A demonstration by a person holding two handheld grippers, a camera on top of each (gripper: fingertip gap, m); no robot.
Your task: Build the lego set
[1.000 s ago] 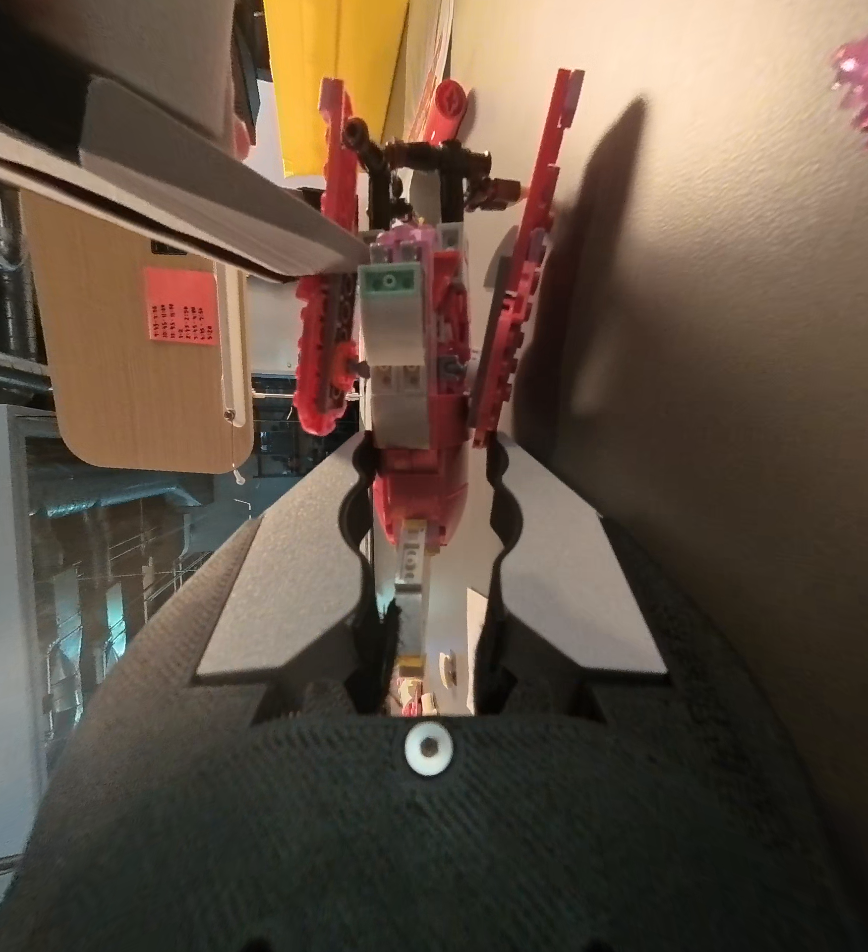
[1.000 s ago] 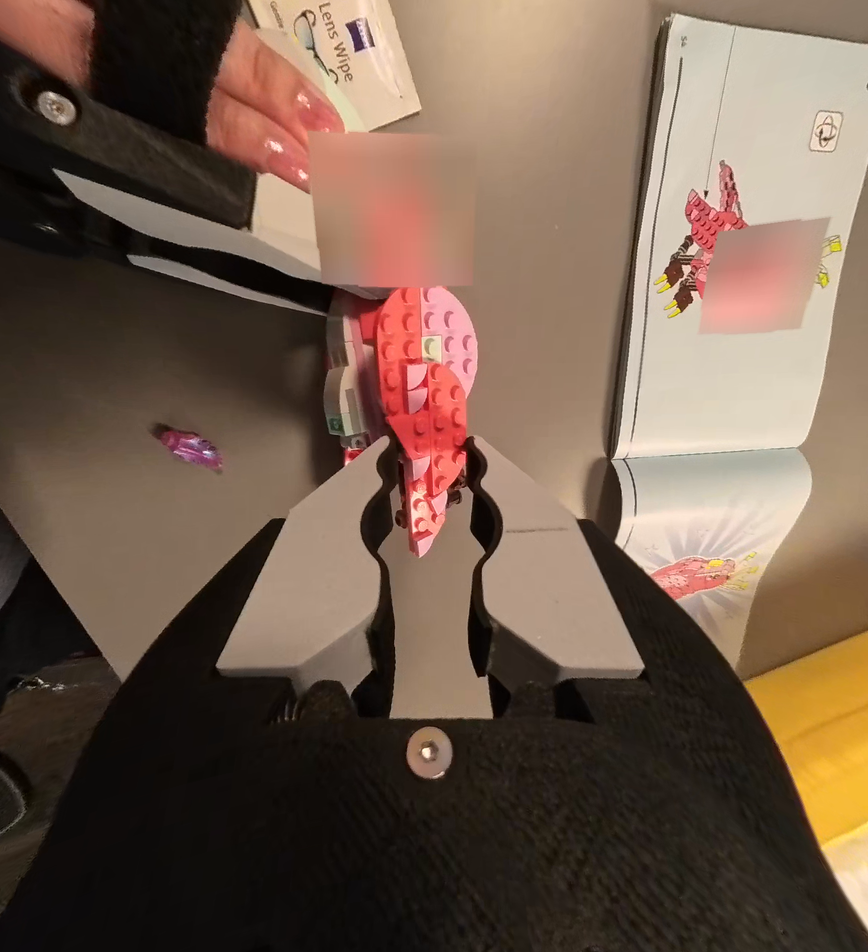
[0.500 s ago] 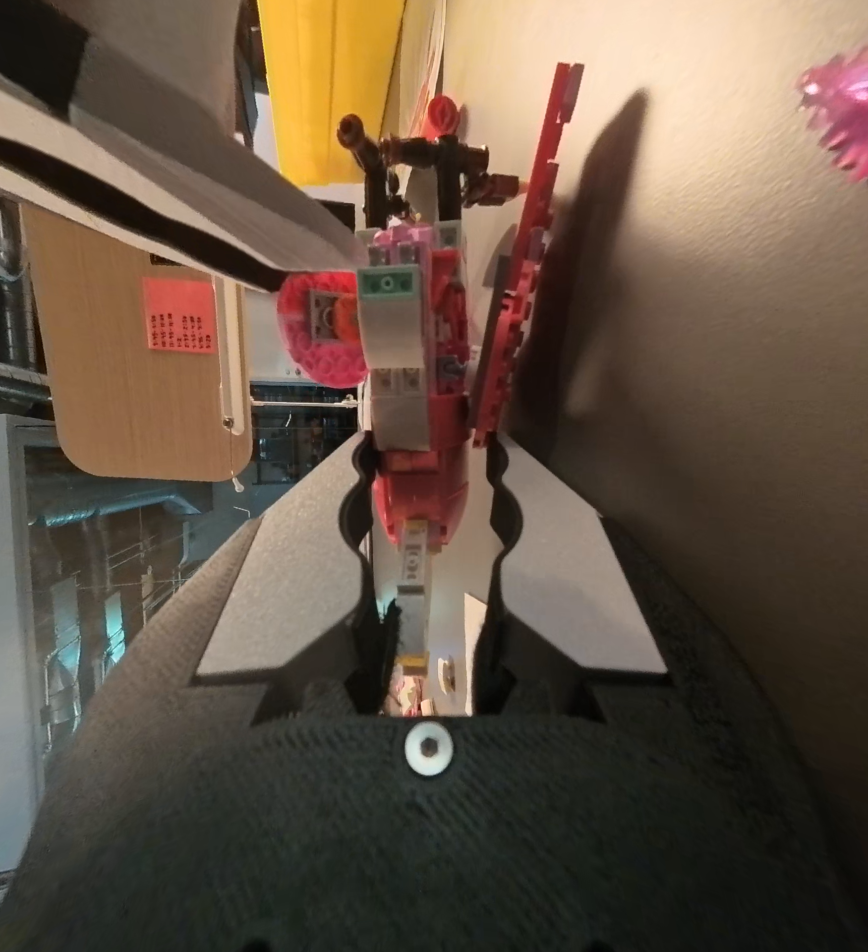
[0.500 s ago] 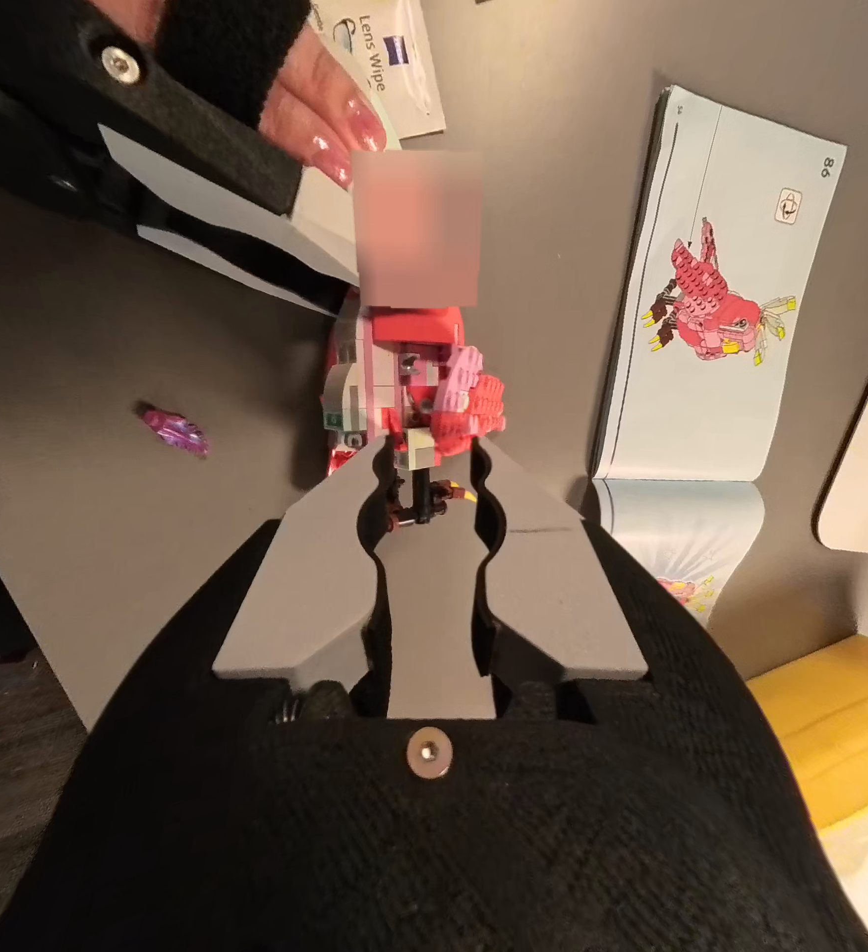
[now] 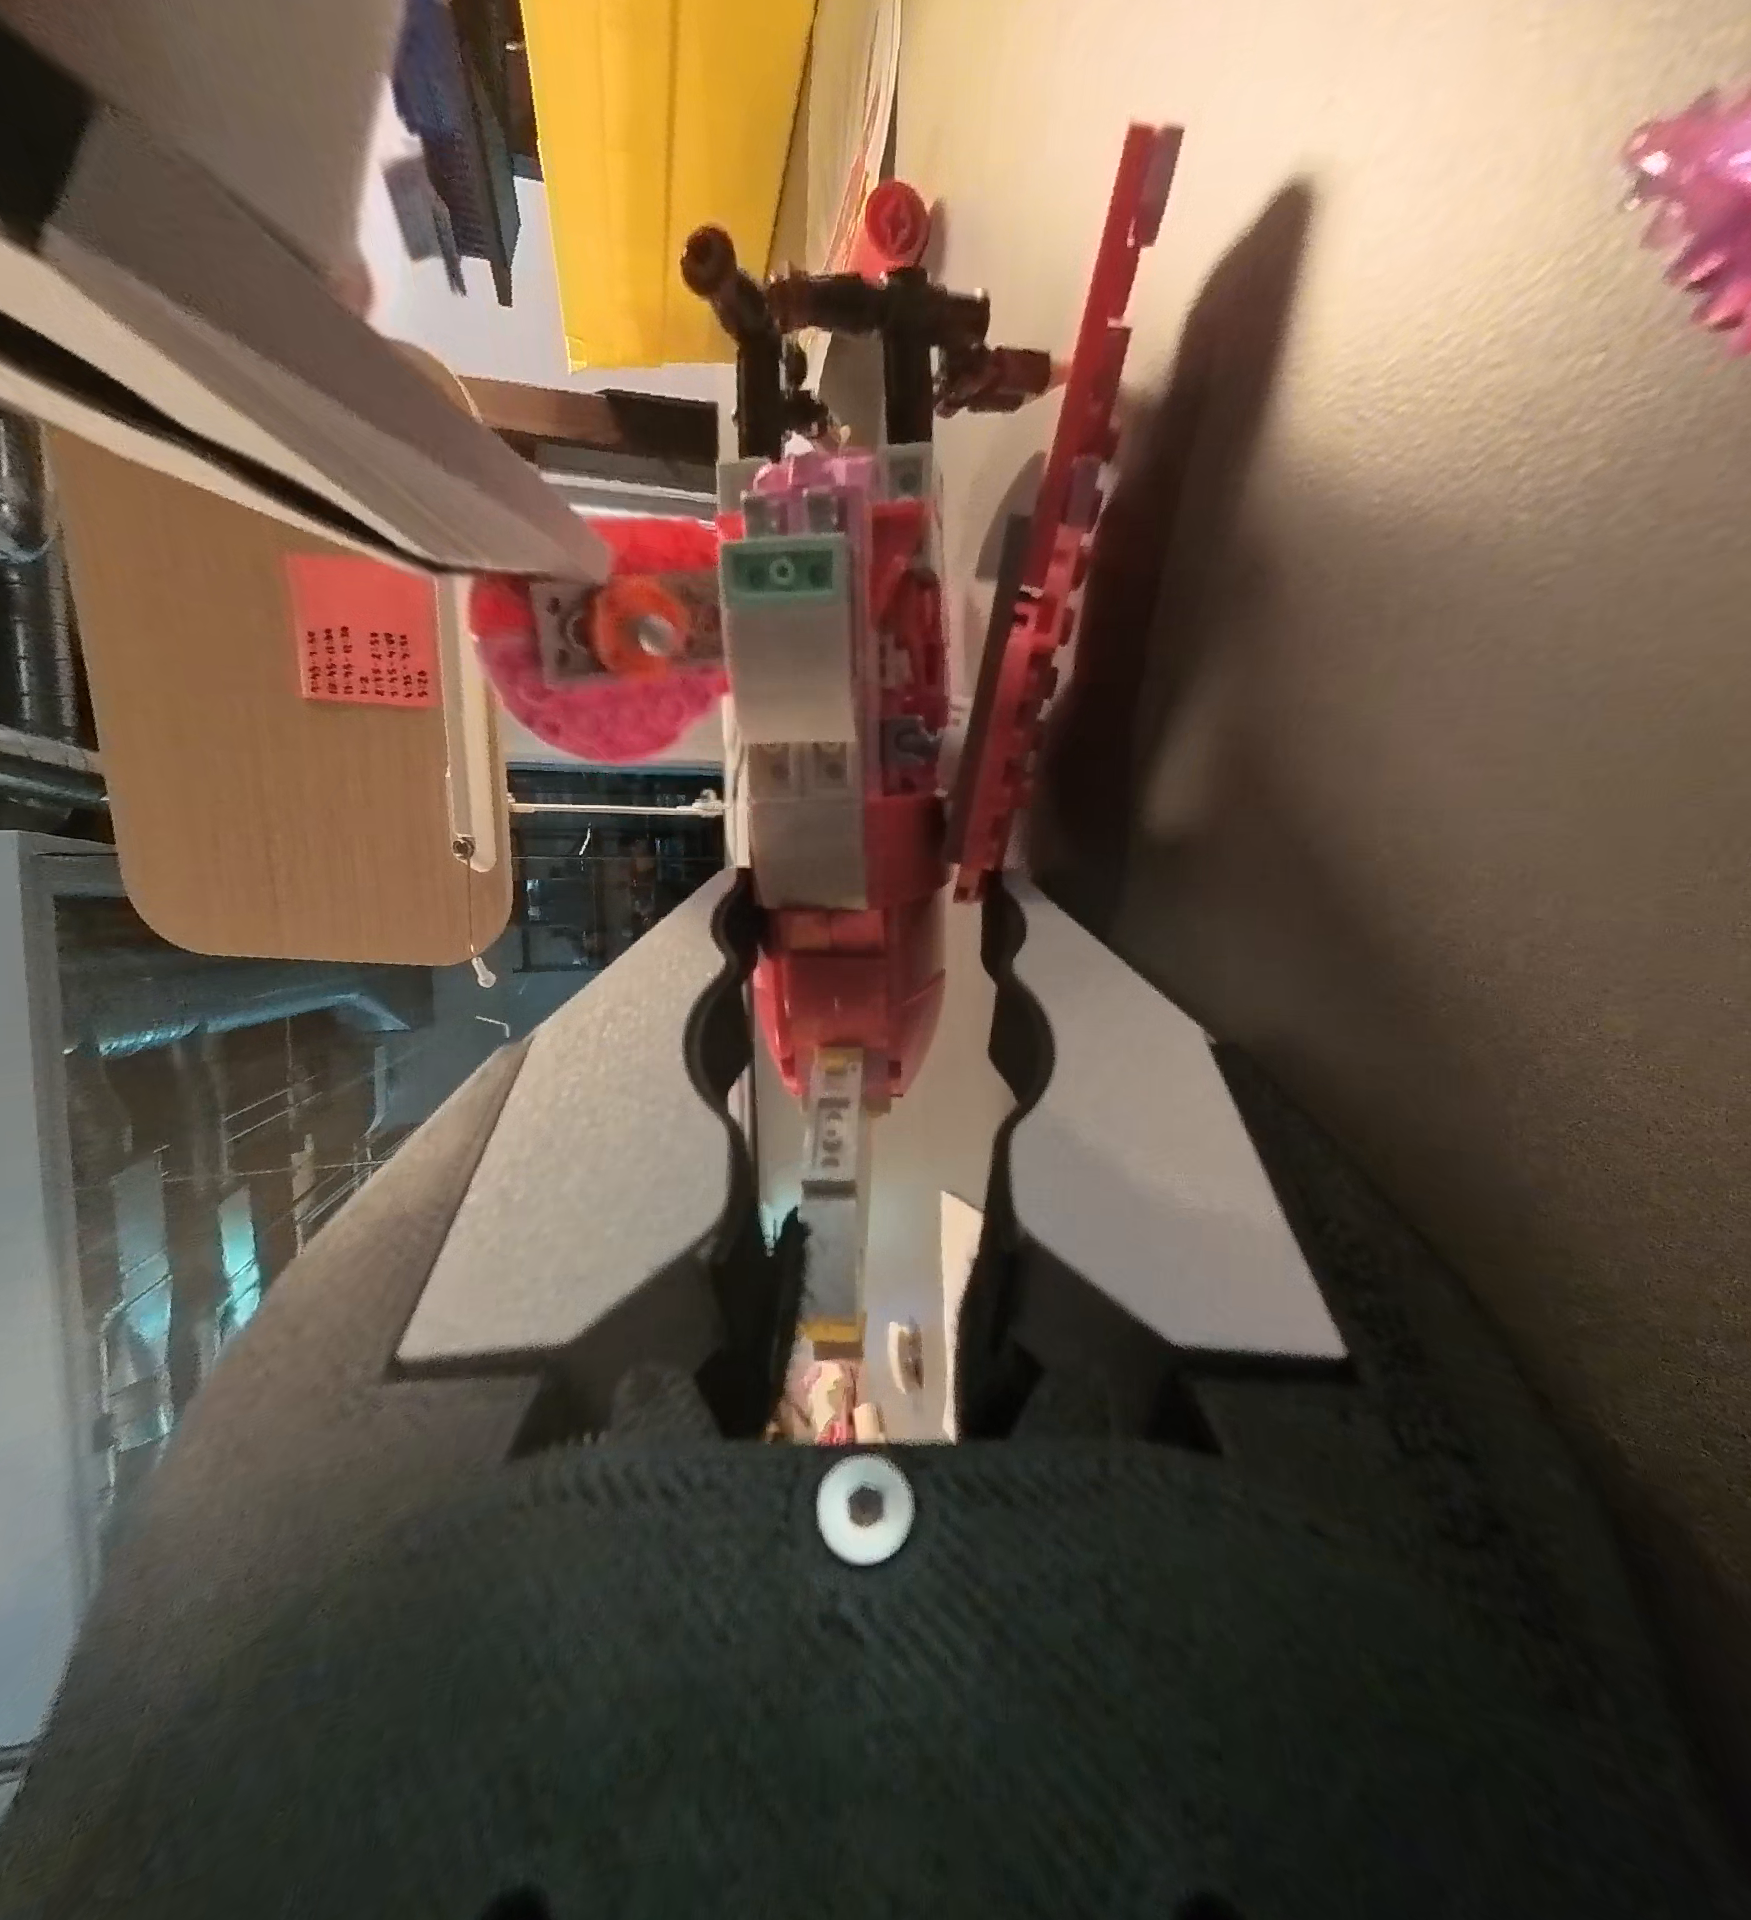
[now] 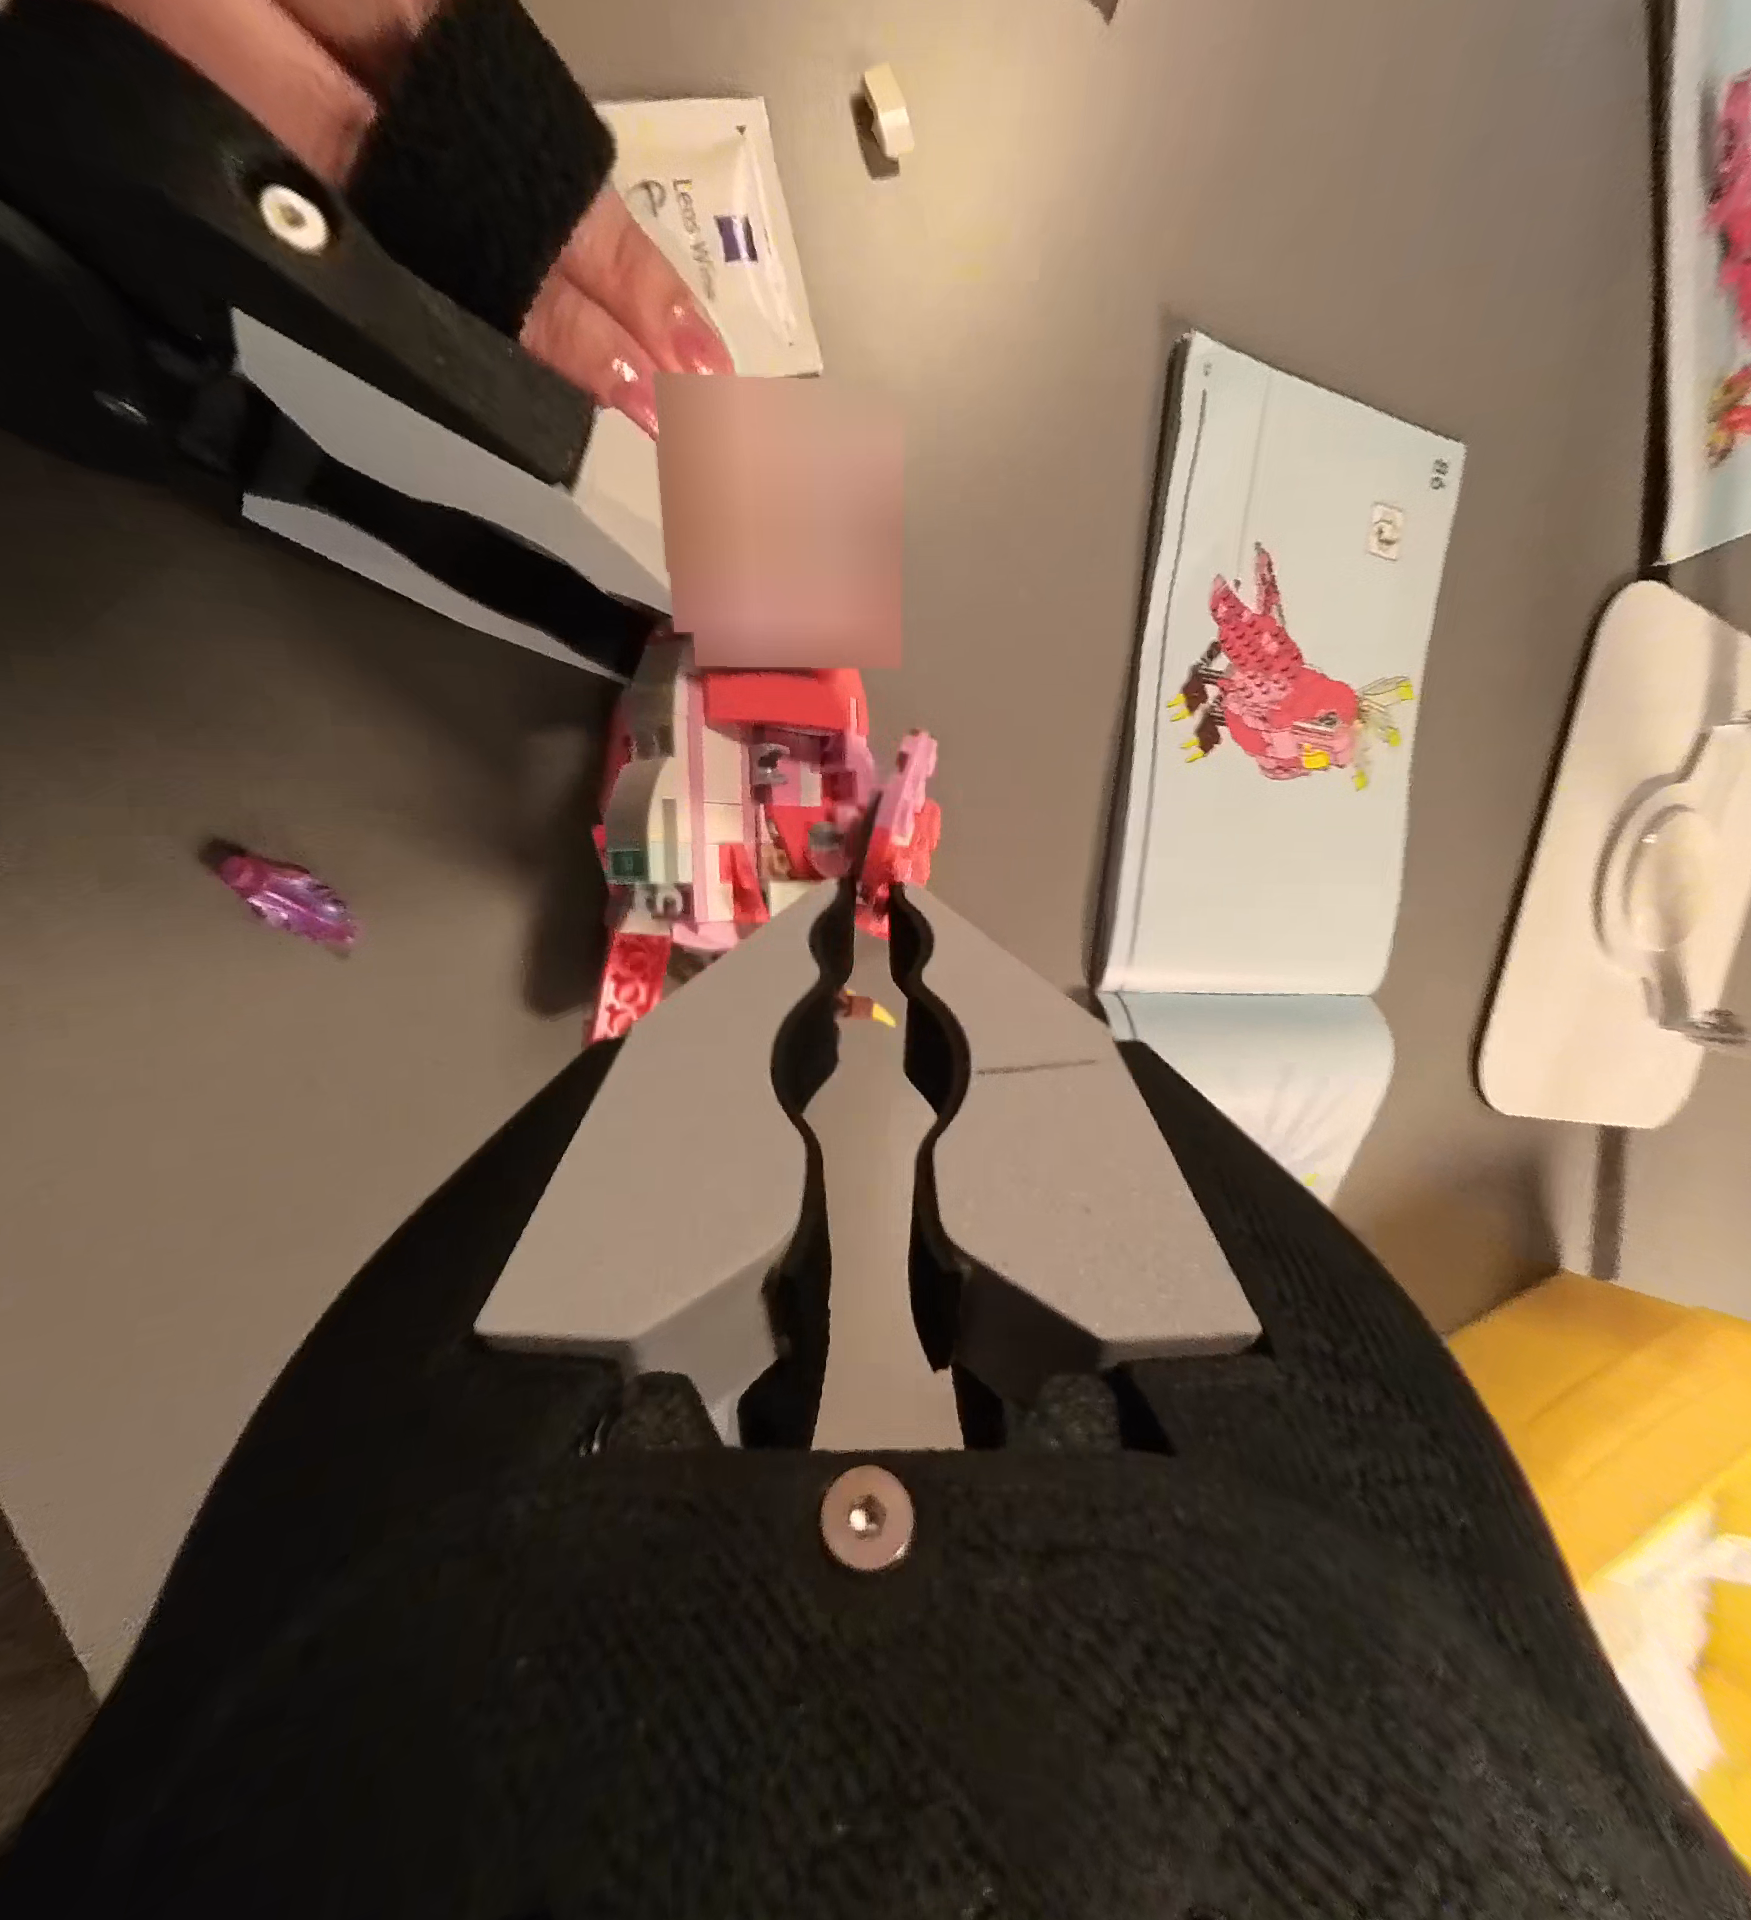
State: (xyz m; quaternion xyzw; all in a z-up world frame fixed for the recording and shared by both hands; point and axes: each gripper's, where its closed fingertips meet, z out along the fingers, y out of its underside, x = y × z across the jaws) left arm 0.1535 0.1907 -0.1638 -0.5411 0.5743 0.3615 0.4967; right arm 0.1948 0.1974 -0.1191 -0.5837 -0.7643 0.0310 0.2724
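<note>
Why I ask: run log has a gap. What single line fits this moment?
left tool: grips brick bird body | right tool: pinches its pink-red wing | table: purple crystal piece, open booklet

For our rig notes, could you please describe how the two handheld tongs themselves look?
Both tongs, left and right, have flat grey wedge-shaped fingers with wavy black inner pads, on a black textured body with one silver screw. A black knit cuff covers the hand on the left tongs.
</note>
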